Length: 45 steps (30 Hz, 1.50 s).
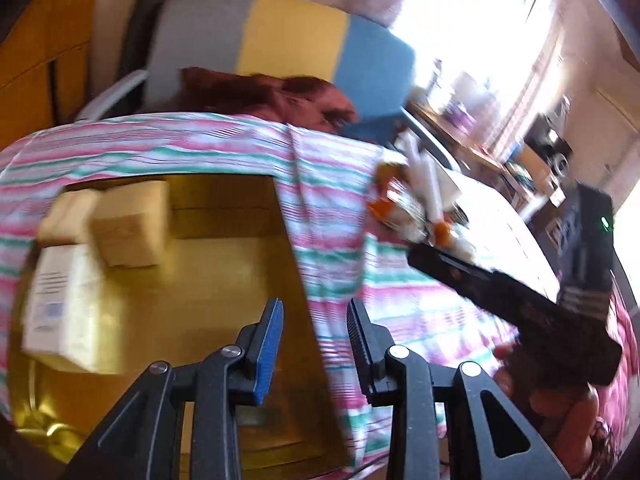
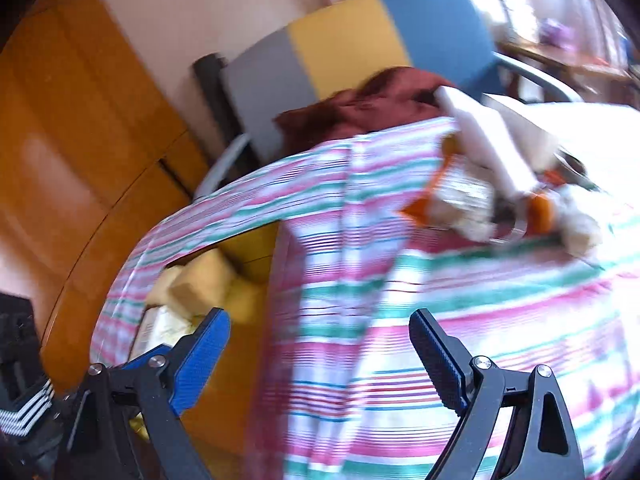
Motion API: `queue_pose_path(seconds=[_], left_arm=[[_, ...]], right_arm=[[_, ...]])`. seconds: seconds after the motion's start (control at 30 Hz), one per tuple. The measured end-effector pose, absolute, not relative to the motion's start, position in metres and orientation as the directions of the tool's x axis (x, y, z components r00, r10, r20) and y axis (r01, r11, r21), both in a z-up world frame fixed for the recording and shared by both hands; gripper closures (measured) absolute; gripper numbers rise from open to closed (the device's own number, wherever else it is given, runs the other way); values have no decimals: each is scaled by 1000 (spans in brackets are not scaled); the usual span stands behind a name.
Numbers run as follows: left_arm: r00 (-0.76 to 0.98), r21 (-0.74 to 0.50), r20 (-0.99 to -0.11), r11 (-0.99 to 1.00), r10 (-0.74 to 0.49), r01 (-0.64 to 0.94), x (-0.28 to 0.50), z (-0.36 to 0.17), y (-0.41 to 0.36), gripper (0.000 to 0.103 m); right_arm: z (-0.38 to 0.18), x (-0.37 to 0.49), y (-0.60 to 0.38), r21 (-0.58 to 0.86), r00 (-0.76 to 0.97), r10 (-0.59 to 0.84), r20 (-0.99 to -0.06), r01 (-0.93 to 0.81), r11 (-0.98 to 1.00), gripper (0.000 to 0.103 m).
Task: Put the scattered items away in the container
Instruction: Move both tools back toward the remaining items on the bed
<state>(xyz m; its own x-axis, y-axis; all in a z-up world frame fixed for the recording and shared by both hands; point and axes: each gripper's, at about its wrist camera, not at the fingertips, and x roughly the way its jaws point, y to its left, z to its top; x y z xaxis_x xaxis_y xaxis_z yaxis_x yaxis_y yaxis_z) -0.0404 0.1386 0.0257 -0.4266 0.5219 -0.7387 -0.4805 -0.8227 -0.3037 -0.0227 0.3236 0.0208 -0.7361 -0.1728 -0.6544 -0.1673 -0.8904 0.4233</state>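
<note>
Left claw: your left gripper (image 1: pixel 314 322), black with one blue ribbed pad, has its jaws partly apart and nothing between them; it hangs over the inner edge of the container.
Right claw: your right gripper (image 2: pixel 320 350), the same make, has its jaws spread wide and bare, over the striped cloth. In the left wrist view you see its black body (image 1: pixel 516 304) from the side, with your hand (image 1: pixel 560 396) on the grip; its tip points at the scattered pile.
Container: a yellow-lined bin (image 1: pixel 192 280) draped in pink, green and white striped fabric (image 1: pixel 340 216), just below and ahead of both claws.
Already inside: two pale tan blocks (image 1: pixel 128 228) and a flat white printed box (image 1: pixel 60 292), lying together at the left side of the bin floor.
Scattered items: a blurred heap of white tubes and orange-and-white packets (image 2: pixel 500 184), on the striped cloth beyond the bin's right rim. You cannot tell single items apart.
Behind: dark red crumpled cloth (image 1: pixel 280 96) in front of a grey, yellow and blue panelled chair back (image 1: pixel 288 32).
Far left: orange wooden cabinet (image 2: pixel 80 120).
</note>
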Motion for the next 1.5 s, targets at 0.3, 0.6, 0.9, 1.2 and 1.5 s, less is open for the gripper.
queue_pose_path(seconds=[0.3, 0.6, 0.9, 1.2, 1.5], left_arm=[[-337, -289, -757, -749, 560, -596, -13, 20, 198, 70], [-323, -292, -779, -767, 537, -572, -12, 11, 189, 70], [-314, -312, -778, -768, 544, -559, -14, 7, 183, 70], [-301, -317, -777, -756, 553, -573, -12, 6, 188, 70], [-293, -319, -775, -746, 561, -585, -5, 6, 195, 70]], right_arm=[[33, -80, 416, 226, -731, 63, -680, -291, -930, 36], [41, -189, 480, 208, -679, 135, -722, -399, -893, 30], [-34, -207, 483, 117, -444, 91, -892, -420, -900, 21], [-30, -139, 457, 215, -498, -28, -866, -324, -921, 29], [-32, -52, 440, 307, -541, -101, -835, -307, -901, 20]])
